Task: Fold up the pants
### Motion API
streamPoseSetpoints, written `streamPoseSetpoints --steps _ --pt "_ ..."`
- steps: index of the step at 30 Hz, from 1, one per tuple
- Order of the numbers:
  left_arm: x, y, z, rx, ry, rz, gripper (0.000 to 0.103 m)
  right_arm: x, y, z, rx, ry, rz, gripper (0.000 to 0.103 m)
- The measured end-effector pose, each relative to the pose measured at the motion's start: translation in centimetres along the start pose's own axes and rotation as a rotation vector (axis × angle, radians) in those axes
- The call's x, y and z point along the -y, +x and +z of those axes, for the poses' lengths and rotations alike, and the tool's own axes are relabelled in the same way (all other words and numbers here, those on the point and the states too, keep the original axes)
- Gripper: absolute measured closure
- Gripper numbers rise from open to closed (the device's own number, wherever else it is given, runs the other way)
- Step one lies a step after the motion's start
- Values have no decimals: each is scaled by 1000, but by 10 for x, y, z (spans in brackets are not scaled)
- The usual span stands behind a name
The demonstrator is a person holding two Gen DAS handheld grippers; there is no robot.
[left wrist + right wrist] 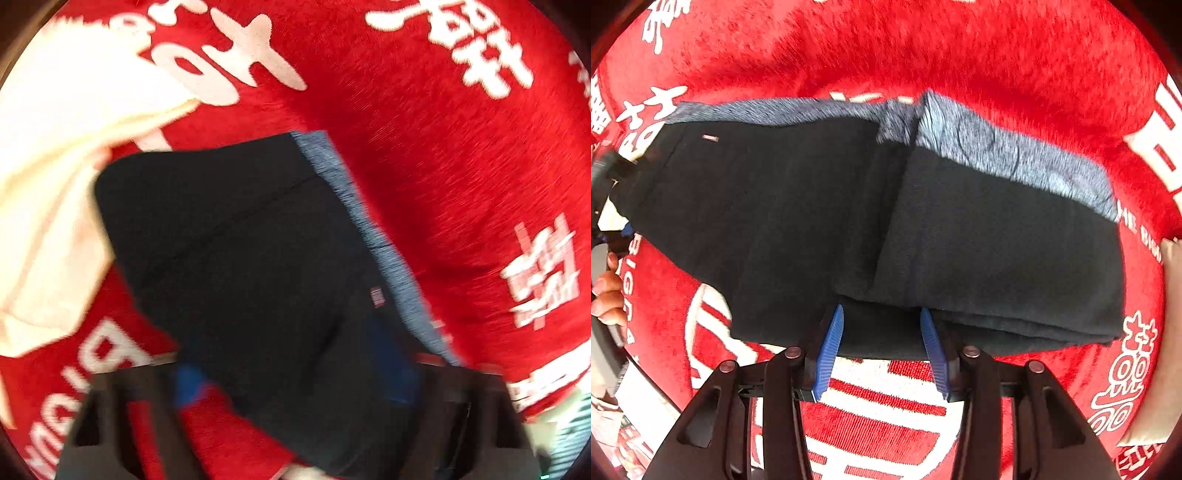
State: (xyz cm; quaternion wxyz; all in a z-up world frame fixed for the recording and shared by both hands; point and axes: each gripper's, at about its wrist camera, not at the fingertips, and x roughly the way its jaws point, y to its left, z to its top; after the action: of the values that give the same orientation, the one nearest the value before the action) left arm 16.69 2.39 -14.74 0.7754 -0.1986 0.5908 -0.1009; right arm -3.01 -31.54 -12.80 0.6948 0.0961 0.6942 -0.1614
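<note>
Dark navy pants (820,206) with a grey-blue waistband (1015,155) lie partly folded on a red blanket (923,51). In the right wrist view my right gripper (882,321) stands open with its blue pads (831,343) either side of the near folded edge, and the cloth lies between them. In the left wrist view the pants (240,240) drape over my left gripper (295,373). Its blue pads (188,380) are partly hidden by the cloth, apart, with the fabric lying across them. The view is blurred.
A cream-white cloth (48,155) lies on the blanket at the left of the left wrist view. The blanket carries white printed characters (480,44). A hand (605,291) holding the other gripper shows at the left edge of the right wrist view.
</note>
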Motion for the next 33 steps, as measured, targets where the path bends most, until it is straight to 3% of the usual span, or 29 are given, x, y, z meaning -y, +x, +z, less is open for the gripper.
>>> streamPoseSetpoints --steps 1,2,4,9,11,17,20,26,33 --pt "-4 -1 0 -6 12 32 65 -2 -6 3 5 -3 12 55" --pt "-6 -3 -1 -6 18 35 69 -4 -14 8 12 -4 34 53" --pt "0 -6 -2 5 74 59 72 -8 -27 21 22 -2 80 38" --pt "51 -19 -28 106 418 258 74 -45 -58 78 24 -73 216 23" --pt "62 -21 -37 132 506 306 74 -67 -67 104 11 -118 263 21" --pt "83 -27 -50 173 633 371 74 -147 -68 166 -116 -242 373 18" --pt "88 -28 -56 185 668 389 74 -191 -59 187 -169 -325 366 9" --pt "95 -32 -61 201 689 397 74 -261 -30 204 -301 -459 293 8" --pt "103 -40 -71 219 707 403 74 -294 22 199 -429 -570 140 8"
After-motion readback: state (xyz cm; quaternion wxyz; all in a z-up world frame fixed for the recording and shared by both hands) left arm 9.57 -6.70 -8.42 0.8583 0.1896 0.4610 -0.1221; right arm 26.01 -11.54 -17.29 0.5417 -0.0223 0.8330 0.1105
